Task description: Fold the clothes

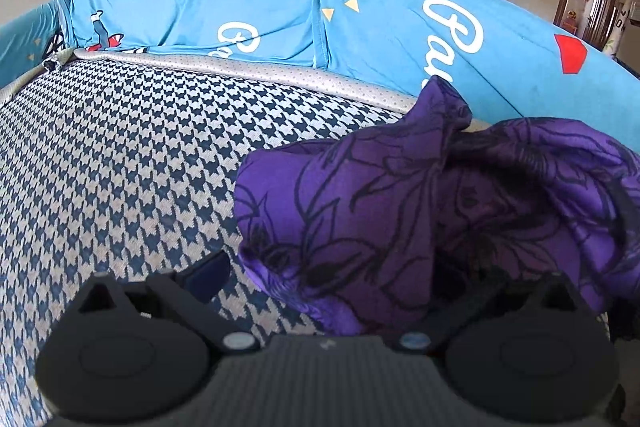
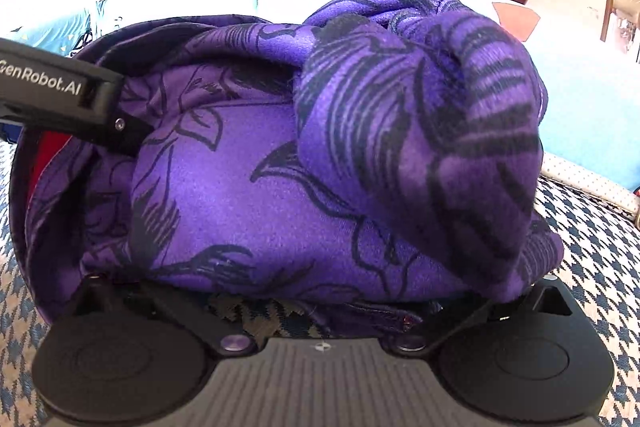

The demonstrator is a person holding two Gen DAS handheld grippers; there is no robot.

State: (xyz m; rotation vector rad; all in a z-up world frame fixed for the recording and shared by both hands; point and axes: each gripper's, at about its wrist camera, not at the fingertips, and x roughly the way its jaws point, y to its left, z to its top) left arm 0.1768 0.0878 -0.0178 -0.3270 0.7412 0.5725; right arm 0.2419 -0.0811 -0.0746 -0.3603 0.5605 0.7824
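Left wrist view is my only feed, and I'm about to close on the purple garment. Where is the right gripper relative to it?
Observer: The right gripper is pressed up against the purple garment, which is bunched into a mound that fills its view.
Operator: Are its jaws shut on cloth?
Observer: No, its linkages are spread wide, so it is open. The tips are hidden under fabric.
Operator: Can it see my gripper?
Observer: Yes, the left gripper's black finger comes in from its left and touches the edge of the mound.
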